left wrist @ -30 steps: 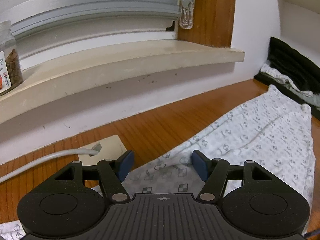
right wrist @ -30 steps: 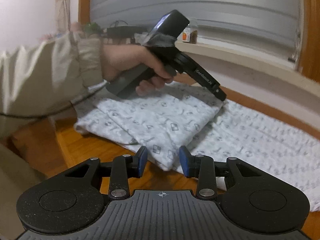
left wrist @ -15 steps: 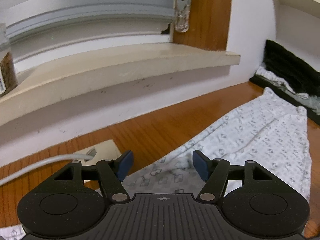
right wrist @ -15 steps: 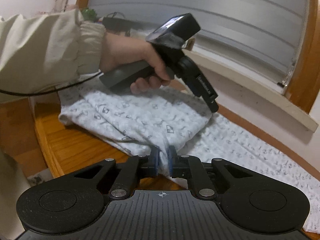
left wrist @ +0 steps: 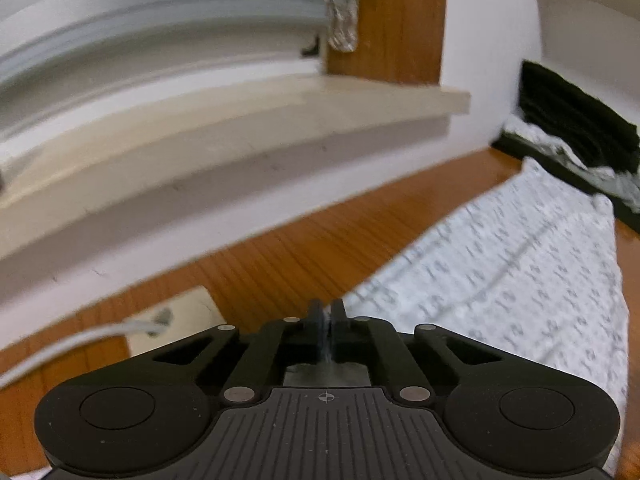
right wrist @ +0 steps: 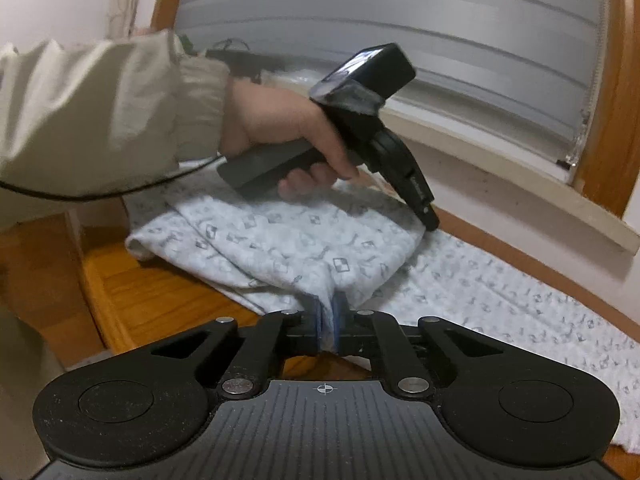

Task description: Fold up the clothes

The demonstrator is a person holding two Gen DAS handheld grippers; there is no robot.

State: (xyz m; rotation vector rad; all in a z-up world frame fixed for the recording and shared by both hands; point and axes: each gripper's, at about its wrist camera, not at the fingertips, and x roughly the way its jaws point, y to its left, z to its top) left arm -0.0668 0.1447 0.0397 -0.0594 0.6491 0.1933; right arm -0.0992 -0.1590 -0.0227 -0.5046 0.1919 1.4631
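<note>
A white garment with a small grey pattern lies on the wooden table, its near part folded over the long flat part. My right gripper is shut on the near edge of the folded part. My left gripper is shut on the far edge of the fold; in the right wrist view the left gripper shows held in a hand, tips down on the cloth. The garment's long part stretches away to the right in the left wrist view.
A cream window sill and white wall run along the table's far side. A cream socket block with a white cable lies at the left. Dark folded clothes sit at the far right. The table's front edge is near.
My left gripper has closed on the cloth edge it was straddling. My right gripper closed on the folded edge half a second ago and stays shut. Both views have shifted slightly.
</note>
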